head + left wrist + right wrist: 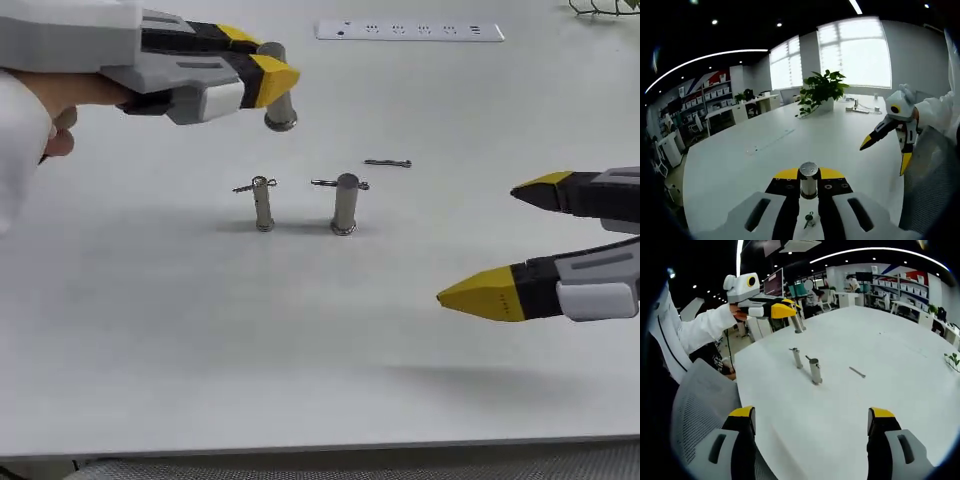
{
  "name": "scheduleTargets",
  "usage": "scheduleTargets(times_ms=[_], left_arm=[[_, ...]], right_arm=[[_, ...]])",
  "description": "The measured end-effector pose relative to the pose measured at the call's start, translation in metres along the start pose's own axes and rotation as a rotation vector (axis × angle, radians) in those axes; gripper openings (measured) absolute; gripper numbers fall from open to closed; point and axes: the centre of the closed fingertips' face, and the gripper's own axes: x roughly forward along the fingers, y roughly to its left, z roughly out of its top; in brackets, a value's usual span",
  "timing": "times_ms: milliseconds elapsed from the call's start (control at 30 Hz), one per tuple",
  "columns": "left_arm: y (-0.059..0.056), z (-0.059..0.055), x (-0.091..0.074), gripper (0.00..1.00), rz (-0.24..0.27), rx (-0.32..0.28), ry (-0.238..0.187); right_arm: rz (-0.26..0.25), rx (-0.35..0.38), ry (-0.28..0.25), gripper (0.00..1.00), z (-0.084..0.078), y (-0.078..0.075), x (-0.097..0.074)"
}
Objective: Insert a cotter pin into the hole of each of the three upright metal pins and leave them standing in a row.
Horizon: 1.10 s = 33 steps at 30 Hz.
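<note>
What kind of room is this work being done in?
Probably an open-plan office or workshop: a long white worktable, wall shelves holding boxes, and a leafy green potted plant by large bright windows.

Side by side on the table (300,330): left metal pin (263,206), right metal pin (345,206). Behind, to the right, lying flat: loose cotter pin (388,163). Behind-left, clamped in the left gripper (281,72): third metal pin (279,108). At far back: power strip (410,31).

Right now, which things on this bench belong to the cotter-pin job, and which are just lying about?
Job: held metal pin, in the left claw; left standing pin and right standing pin, both cotter-pinned; loose cotter pin; right claw, open.
Lying about: power strip; potted plant.
</note>
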Motion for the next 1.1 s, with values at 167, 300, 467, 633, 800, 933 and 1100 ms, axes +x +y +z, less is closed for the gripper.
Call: scheduleTargets(times_ms=[167, 300, 467, 633, 800, 933, 1100], left_arm=[[-0.029, -0.001, 0.003, 0.09, -0.045, 0.008, 0.010], [-0.050, -0.007, 0.006, 0.09, -0.075, -0.026, 0.015], [-0.066, -0.025, 0.012, 0.09, -0.094, -0.048, 0.045], [-0.074, -0.040, 0.014, 0.09, -0.094, -0.039, 0.095], [-0.081, -0.053, 0.016, 0.09, -0.108, -0.044, 0.122], [-0.084, -0.064, 0.019, 0.09, -0.107, -0.058, 0.154], [-0.083, -0.076, 0.021, 0.09, -0.098, -0.069, 0.185]], right_arm=[[-0.005, 0.004, -0.005, 0.91, -0.003, 0.001, -0.004], [-0.012, 0.009, -0.001, 0.91, -0.007, 0.001, -0.006], [-0.013, 0.013, -0.005, 0.91, -0.008, 0.001, -0.009], [-0.010, 0.011, 0.000, 0.91, -0.010, 0.002, -0.009], [-0.006, 0.015, 0.002, 0.91, -0.012, 0.003, -0.007], [-0.002, 0.018, 0.001, 0.91, -0.011, 0.004, -0.005], [0.003, 0.016, 0.006, 0.91, -0.012, 0.005, -0.005]])
